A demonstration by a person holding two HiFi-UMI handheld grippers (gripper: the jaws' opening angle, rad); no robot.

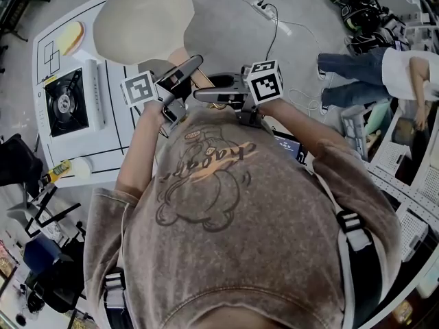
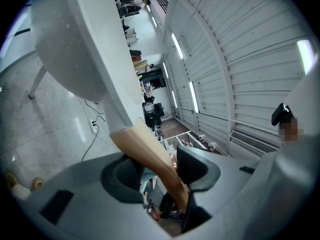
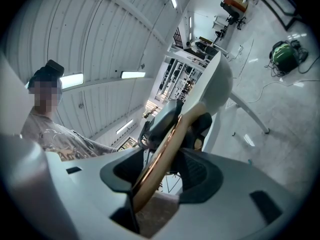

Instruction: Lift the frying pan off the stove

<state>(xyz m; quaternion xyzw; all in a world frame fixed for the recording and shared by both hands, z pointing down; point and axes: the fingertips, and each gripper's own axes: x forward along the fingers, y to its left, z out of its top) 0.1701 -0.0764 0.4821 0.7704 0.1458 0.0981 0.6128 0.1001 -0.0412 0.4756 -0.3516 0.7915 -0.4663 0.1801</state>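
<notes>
The frying pan (image 1: pixel 144 20) is off the stove (image 1: pixel 65 103). In the head view it hangs up and to the right of the stove, with the black burner bare and nothing resting on it. How high the pan sits above the stove cannot be read from that steep angle. The gripper views show it in the air, with floor and a table leg beyond it.

Its wooden handle (image 1: pixel 184 57) runs from the pan away from the stove, towards the person, and both claws are clamped on it. The left gripper (image 2: pixel 160 169) has the handle slanting between its jaws, the dark pads pressed against the wood at a middling width. The right gripper (image 3: pixel 167 149) pinches the same handle further from the stove. The wood fills its gap edge-on.

In the head view the handle's near end is lost behind the two grippers and their marker cubes. The person's shirt (image 1: pixel 233 211) fills the lower frame and hides both hands. The white table (image 1: pixel 110 142) under the stove is cut off on the side nearest the person by an arm. A second person (image 1: pixel 405 74), far to the right of the stove, is cropped by the frame edge.
</notes>
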